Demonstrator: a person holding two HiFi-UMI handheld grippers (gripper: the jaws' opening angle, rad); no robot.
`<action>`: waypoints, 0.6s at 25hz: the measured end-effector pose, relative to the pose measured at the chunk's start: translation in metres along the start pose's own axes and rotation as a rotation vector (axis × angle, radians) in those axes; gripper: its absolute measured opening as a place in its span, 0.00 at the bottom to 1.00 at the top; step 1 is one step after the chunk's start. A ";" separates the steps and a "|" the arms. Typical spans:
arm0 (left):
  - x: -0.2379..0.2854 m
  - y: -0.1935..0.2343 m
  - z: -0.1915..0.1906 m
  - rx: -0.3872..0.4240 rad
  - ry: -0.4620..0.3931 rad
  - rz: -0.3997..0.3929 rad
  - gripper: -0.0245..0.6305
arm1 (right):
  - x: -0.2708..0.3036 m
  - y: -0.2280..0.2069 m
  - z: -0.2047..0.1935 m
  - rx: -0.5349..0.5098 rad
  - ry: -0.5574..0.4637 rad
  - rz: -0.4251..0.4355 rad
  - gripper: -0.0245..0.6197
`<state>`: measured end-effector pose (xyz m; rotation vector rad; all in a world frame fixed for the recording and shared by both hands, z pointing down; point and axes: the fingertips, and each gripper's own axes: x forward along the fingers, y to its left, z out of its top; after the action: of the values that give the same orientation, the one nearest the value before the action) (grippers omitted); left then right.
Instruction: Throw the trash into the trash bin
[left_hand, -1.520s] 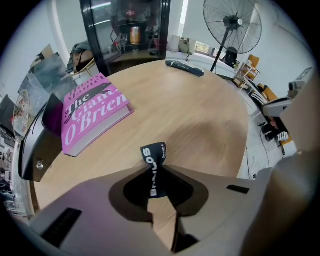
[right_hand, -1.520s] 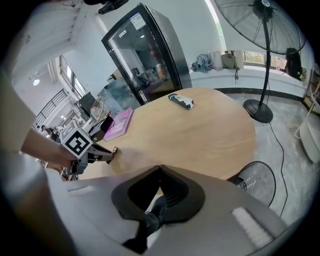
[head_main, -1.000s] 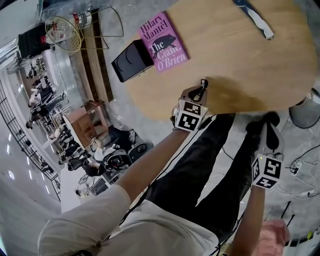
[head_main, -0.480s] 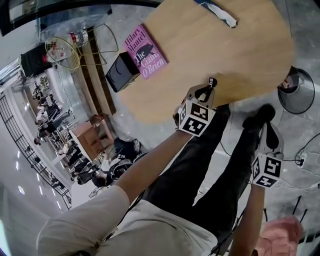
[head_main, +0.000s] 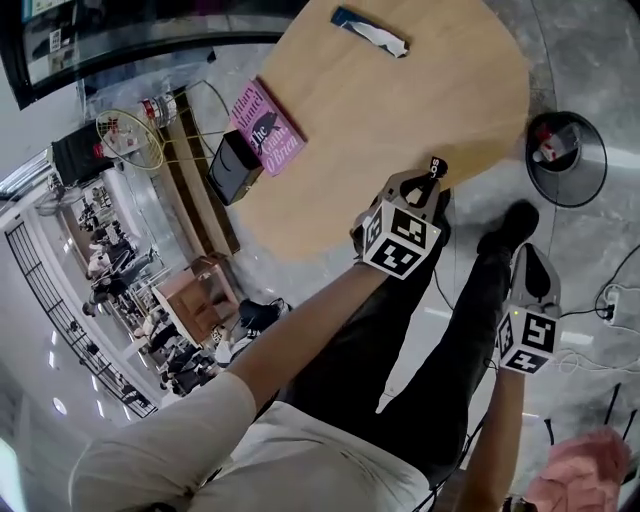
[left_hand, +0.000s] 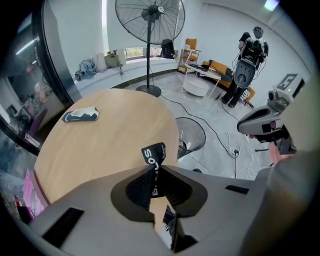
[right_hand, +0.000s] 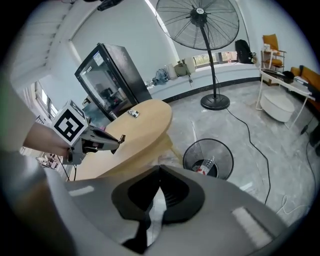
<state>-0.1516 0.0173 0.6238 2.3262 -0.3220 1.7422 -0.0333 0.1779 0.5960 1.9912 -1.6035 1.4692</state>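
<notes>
Left gripper (left_hand: 154, 169) fingers clamped on a black wrapper scrap (left_hand: 154, 155); right gripper (right_hand: 159, 173) fingers together, empty.
The scrap hangs at the round bench's (head_main: 410, 110) near edge. The wire trash bin (head_main: 590, 180) stands on the floor beside the bench, and another wrapper (head_main: 370, 30) lies at the far edge.

Wooden table (head_main: 420, 120), pink book (head_main: 266, 128), crumpled wrapper (head_main: 370, 32)

I counted one table (head_main: 400, 110), one pink book (head_main: 266, 127), one black box (head_main: 234, 166), one trash bin (head_main: 585, 180), one standing fan (left_hand: 150, 20). Two wrappers: crumpled wrapper (head_main: 370, 29), black wrapper (left_hand: 154, 156) (pinched in one gripper). Two grippers: left gripper (head_main: 432, 180), right gripper (head_main: 531, 252).
</notes>
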 end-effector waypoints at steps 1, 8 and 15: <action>0.002 -0.007 0.005 0.011 0.000 -0.007 0.10 | -0.003 -0.006 -0.002 0.009 -0.005 -0.006 0.05; 0.021 -0.063 0.044 0.064 -0.010 -0.067 0.10 | -0.028 -0.046 -0.012 0.093 -0.041 -0.048 0.05; 0.058 -0.119 0.085 0.122 -0.024 -0.132 0.10 | -0.036 -0.080 -0.020 0.207 -0.091 -0.082 0.05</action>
<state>-0.0227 0.1023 0.6510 2.3931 -0.0650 1.7167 0.0241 0.2459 0.6109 2.2371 -1.4348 1.5921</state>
